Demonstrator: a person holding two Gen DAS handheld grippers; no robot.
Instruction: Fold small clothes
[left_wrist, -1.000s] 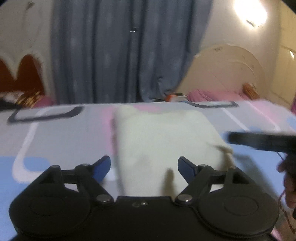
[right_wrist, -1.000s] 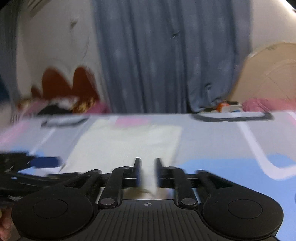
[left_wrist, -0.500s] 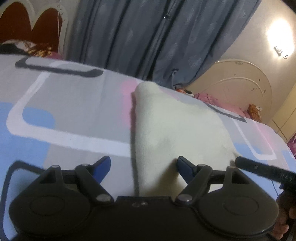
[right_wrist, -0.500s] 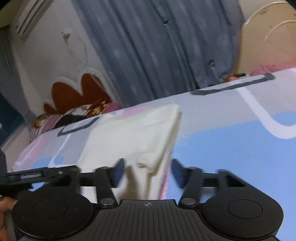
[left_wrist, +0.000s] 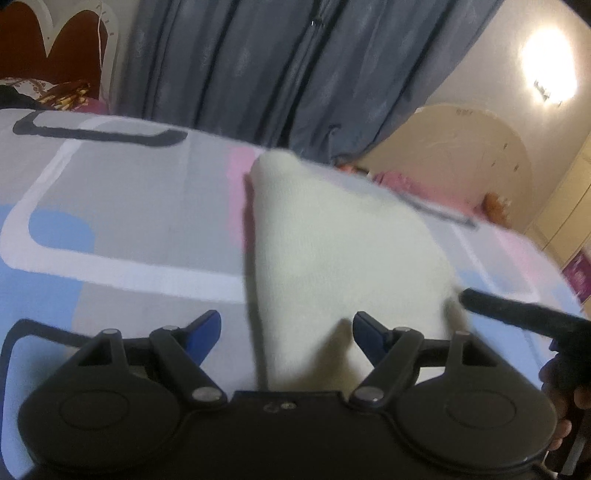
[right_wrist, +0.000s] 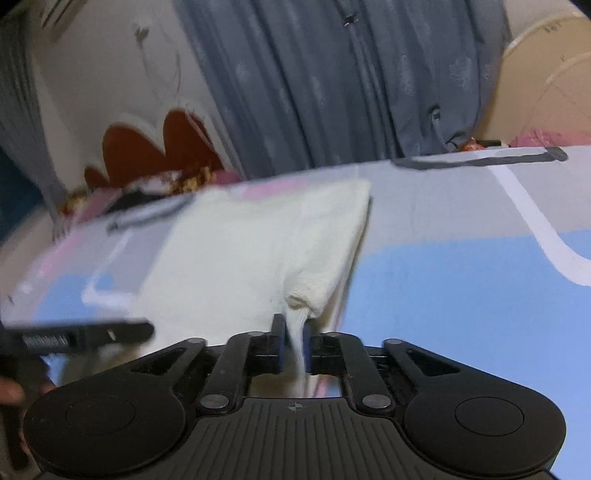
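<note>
A cream folded cloth lies flat on the patterned bedsheet. My left gripper is open, and the cloth's near left edge runs between its blue pads without touching them. In the right wrist view the same cloth has its near right corner bunched up. That corner is pinched in my right gripper, whose jaws stand narrow and are opening at this moment. The right gripper's finger shows at the cloth's right side in the left wrist view.
The sheet stretches right of the cloth in grey, blue and pink patches. Grey curtains hang behind the bed. A red and white headboard is far left, a cream arched one far right. A hand holds the right gripper.
The right gripper's jaws stood wide astride the cloth's near right corner, then closed narrow on it. The left gripper rolled and settled over the cloth's near left edge, still open.
</note>
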